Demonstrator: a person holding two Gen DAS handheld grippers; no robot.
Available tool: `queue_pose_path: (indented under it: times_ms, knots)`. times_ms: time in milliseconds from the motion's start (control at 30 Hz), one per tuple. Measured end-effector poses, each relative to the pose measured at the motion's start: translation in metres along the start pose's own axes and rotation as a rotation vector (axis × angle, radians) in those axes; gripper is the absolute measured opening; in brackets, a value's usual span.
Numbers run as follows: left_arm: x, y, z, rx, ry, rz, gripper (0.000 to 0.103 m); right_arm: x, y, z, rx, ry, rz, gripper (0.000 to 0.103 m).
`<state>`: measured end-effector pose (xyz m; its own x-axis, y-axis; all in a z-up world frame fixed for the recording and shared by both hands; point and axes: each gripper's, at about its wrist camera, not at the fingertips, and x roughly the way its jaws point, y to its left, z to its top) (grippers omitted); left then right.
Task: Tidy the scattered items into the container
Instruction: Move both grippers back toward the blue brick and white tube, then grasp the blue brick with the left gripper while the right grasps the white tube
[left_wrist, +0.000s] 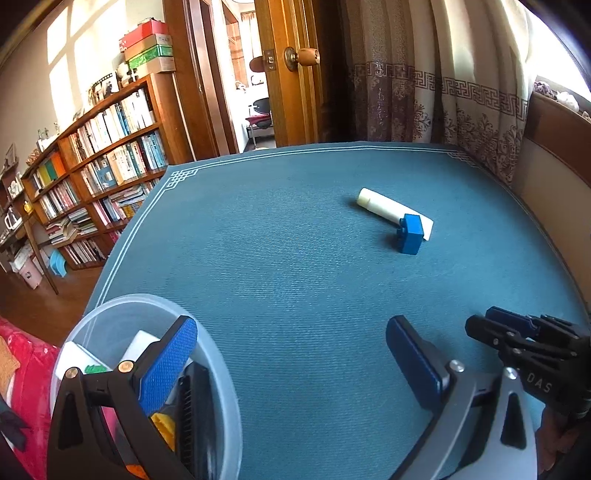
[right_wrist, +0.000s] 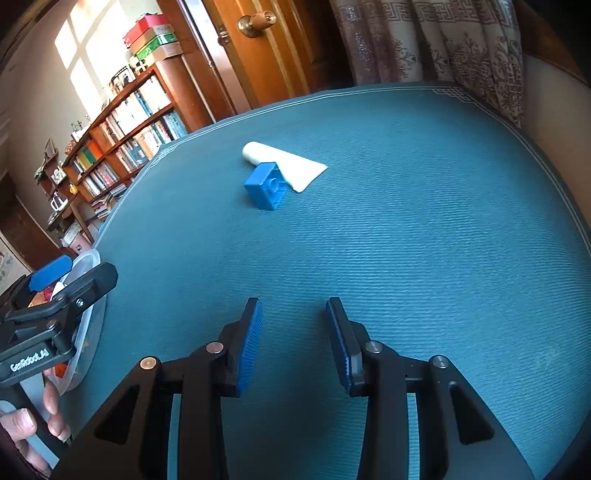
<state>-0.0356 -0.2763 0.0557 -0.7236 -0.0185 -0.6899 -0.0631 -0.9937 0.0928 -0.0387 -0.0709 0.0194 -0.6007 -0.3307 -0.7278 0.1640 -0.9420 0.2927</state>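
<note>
**tidybot_fan:** Since the clear plastic tub (left_wrist: 221, 373) sits right at the near-left edge of the table (left_wrist: 295, 277), it makes sense the left hand-held gripper (left_wrist: 291, 354) is parked there, jaws spread wide, holding nothing. One blue pad hangs over the tub's mouth, the other over bare mat. My guess is it's just done with a drop-off or is waiting its turn

**mat_watcher:** What's in the tub so far?

**tidybot_fan:** Some white blocky pieces, a bit of green, something yellow and a dark ribbed thing. Can't tell exactly what they are through the gripper frame. In the right wrist view you also catch something orange-ish through the wall

**mat_watcher:** And what's left out?

**tidybot_fan:** Two things, well away from the tub toward the far side: a blue toy brick (right_wrist: 265, 186) and a white tube (right_wrist: 284, 162). The brick is touching the tube near its flat crimped end, possibly resting on it

**mat_watcher:** Right gripper?

**tidybot_fan:** The right hand-held gripper (right_wrist: 294, 339) is empty, jaws moderately apart, low over the mat and aimed roughly at that pair. I'd say the brick goes first since it's nearer, and nudging the tube is the risk
</note>
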Motion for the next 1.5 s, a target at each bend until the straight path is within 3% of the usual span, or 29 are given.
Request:
queue_pose_path:
  times_ms: [500, 800, 1067, 1200, 1300, 1367, 1400, 1500]
  knots:
    - [0.043, -0.065, 0.038, 0.1, -0.006, -0.108, 0.103, -0.004, -0.035, 0.006, 0.071, -0.03, -0.002, 0.039]
    - [0.074, -0.083, 0.053, 0.091, 0.011, -0.115, 0.103, -0.006, -0.037, 0.004, 0.089, -0.037, 0.017, 0.039]
    - [0.09, -0.089, 0.062, 0.104, 0.009, -0.123, 0.102, -0.004, -0.035, 0.002, 0.082, -0.052, 0.024, 0.046]
    - [0.098, -0.088, 0.063, 0.093, 0.038, -0.145, 0.096, -0.004, -0.033, 0.001, 0.079, -0.057, 0.02, 0.047]
    - [0.103, -0.087, 0.06, 0.087, 0.044, -0.148, 0.087, -0.004, -0.031, 0.0, 0.07, -0.065, 0.011, 0.048]
    - [0.106, -0.084, 0.058, 0.064, 0.064, -0.162, 0.071, -0.004, -0.029, -0.001, 0.055, -0.071, 0.002, 0.049]
    - [0.106, -0.082, 0.058, 0.046, 0.059, -0.173, 0.071, -0.004, -0.027, -0.001, 0.048, -0.074, -0.004, 0.05]
    - [0.104, -0.075, 0.058, 0.015, 0.049, -0.187, 0.054, -0.003, -0.024, -0.002, 0.026, -0.079, -0.02, 0.051]
